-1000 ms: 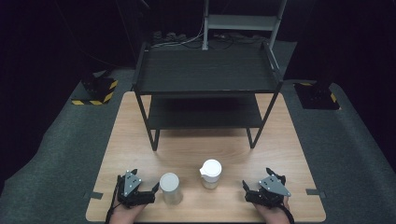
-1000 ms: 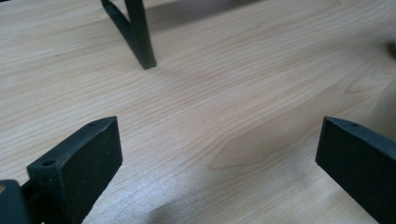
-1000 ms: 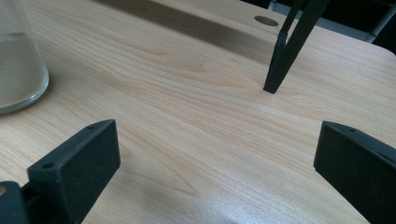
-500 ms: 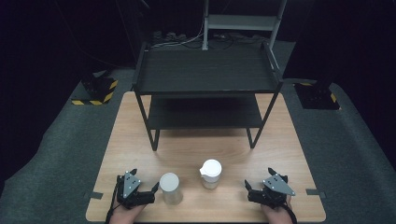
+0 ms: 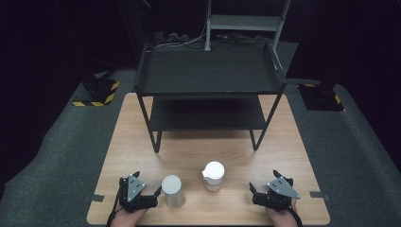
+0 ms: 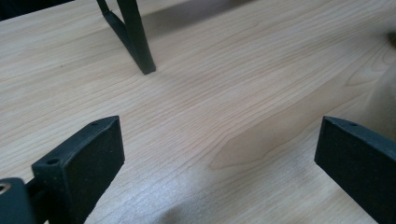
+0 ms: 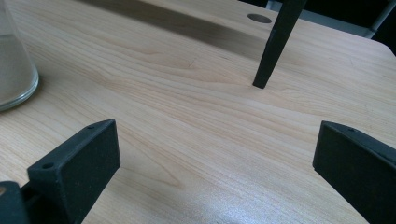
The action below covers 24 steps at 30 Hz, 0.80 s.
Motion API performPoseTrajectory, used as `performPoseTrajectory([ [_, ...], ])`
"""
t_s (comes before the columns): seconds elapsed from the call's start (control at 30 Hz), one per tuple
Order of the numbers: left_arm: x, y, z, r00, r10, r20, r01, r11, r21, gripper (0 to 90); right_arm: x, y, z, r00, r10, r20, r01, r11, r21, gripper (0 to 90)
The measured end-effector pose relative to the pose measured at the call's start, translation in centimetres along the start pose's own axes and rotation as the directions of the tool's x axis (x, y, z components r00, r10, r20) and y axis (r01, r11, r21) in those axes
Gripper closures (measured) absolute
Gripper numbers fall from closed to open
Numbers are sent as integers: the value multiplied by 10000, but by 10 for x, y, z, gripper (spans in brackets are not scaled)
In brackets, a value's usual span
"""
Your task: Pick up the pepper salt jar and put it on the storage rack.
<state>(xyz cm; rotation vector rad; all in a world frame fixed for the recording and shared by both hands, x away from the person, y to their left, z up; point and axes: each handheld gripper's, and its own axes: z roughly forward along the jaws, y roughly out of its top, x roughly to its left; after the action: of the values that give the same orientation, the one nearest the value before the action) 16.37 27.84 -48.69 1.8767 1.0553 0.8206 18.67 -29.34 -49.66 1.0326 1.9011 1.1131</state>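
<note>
At table's near edge we rest left gripper (image 5: 152, 197) and right gripper (image 5: 257, 192), jaws spread, nothing held. White cup (image 5: 172, 190) just beside left; lidded jar (image 5: 213, 175) between grippers, near rack (image 5: 208, 90), ready to grasp.

A two-tier rack (image 5: 208, 90) is placed on the table (image 5: 288, 142) toward its far edge, spanning most of the width. Near the front edge, a cup (image 5: 172, 190) is set left of centre and a lidded jar (image 5: 213, 176) just right of it, slightly farther back, the two apart. The left gripper (image 5: 150, 197) is positioned just beside the cup toward the front-left corner; the right gripper (image 5: 263, 188) is found toward the front-right corner, apart from the jar.
</note>
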Motion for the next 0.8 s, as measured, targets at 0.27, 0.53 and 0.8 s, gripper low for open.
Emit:
performPoseTrajectory([
  [0.27, 4, -1, -5, 9997, -218, 70, 218, 9998, -28, 16, 0, 0, 0, 10000, -78, 6, 78, 10000, -6, 0],
  [0.53, 7, 0, -11, 9985, -536, 86, 537, 9985, -124, 12, -1, 0, 0, 10000, -18, -46, 18, 10000, 14, 0],
  [0.8, 7, 4, -23, 9978, -665, 42, 666, 9964, -533, 5, -1, 0, 0, 10000, 46, -58, -46, 10000, 5, 0],
])
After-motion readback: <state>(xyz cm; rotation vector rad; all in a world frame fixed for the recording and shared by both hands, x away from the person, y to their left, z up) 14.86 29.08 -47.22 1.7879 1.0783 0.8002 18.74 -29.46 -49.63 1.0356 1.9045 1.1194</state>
